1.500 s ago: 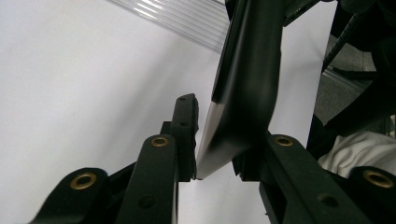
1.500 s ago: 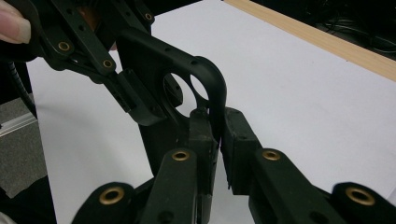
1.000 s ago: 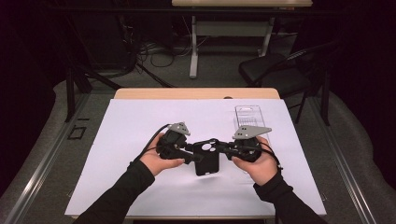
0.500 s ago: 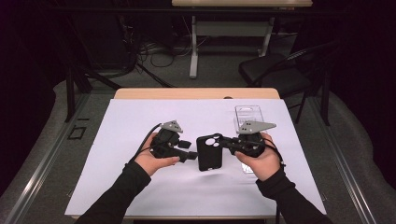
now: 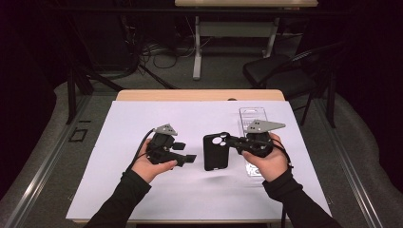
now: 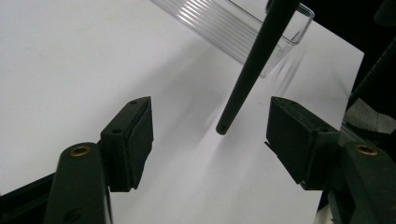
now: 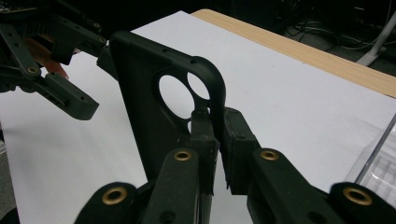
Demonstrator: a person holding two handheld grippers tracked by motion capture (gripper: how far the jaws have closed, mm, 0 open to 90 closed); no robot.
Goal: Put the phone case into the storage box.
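One black phone case point(image 5: 216, 151), held off the bench point(image 5: 142, 118) between 2 grippers. R gripper point(image 5: 236, 142) jaws clamped on its camera-hole edge; long axis runs near-far, holes far. L gripper point(image 5: 189, 158) jaws apart, just been opening, nothing between. One clear tray point(image 5: 249, 114) beyond.

High view overhead, tong views close, sharing phone case point(image 5: 216, 151)

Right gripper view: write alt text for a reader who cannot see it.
The right gripper pinches the edge of a black phone case, held upright above a white sheet, beside the case's round camera cutouts. The left gripper hangs behind the case at the upper left, jaws apart, and a clear plastic tray shows at the right edge.
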